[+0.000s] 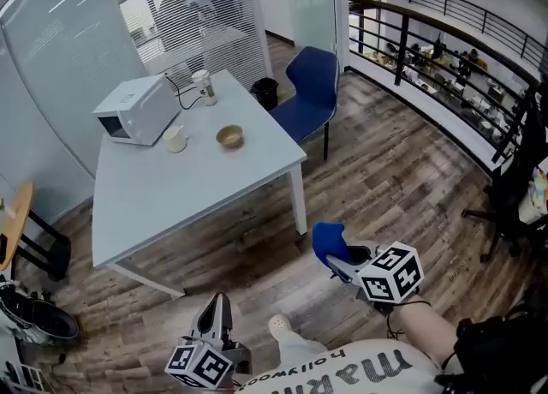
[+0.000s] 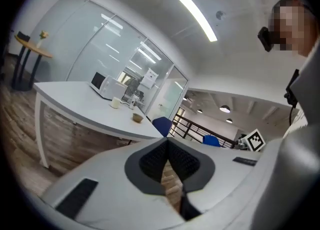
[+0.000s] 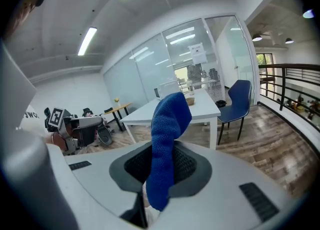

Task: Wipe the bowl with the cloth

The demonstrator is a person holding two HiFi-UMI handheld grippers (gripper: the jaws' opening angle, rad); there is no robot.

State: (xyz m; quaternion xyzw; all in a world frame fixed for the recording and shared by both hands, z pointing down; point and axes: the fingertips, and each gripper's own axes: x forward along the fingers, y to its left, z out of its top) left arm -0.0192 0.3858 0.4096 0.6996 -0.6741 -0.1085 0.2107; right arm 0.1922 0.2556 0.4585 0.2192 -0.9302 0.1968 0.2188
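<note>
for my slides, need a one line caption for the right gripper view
Right gripper clamps a blue cloth, facing the white table and blue chair.

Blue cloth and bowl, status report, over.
Left gripper shut, empty. Right gripper shut on blue fabric cloth. Small tan bowl on white table, out of reach; only wood floor between.

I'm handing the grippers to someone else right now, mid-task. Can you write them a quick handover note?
Right gripper: shut on the blue cloth, which sticks up between the jaws.
Left gripper: shut, empty.
Bowl: on the white table beside a cup, well away from both grippers.
Done: cloth is in hand.
Left: get to the table, probably steady the bowl with the left gripper, then wipe it with the cloth.
</note>
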